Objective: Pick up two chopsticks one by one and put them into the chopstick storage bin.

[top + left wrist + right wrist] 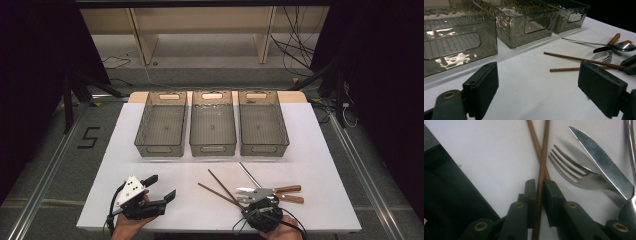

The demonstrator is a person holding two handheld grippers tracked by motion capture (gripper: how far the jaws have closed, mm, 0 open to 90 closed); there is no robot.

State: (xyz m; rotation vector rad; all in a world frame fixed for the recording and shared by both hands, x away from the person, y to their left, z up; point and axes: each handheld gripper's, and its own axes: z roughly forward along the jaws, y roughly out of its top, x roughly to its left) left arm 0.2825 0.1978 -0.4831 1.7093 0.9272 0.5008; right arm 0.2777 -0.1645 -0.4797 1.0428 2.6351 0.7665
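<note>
The right gripper point(538, 187) is pinching one wooden chopstick point(541, 170) between its jaws near the table's point(165, 200) front edge, where that stick is crossing a second chopstick point(534, 140) just beside the fork point(571, 172), the serrated knife point(599, 155) and the spoon point(621, 47). The left gripper point(161, 187) is waiting spread and empty over bare table, so this looks like the pick-up step of sorting cutlery (my guess). Next, lifting the stick cleanly off its partner and carrying it to one of the three empty bins point(212, 125) beyond.
</note>
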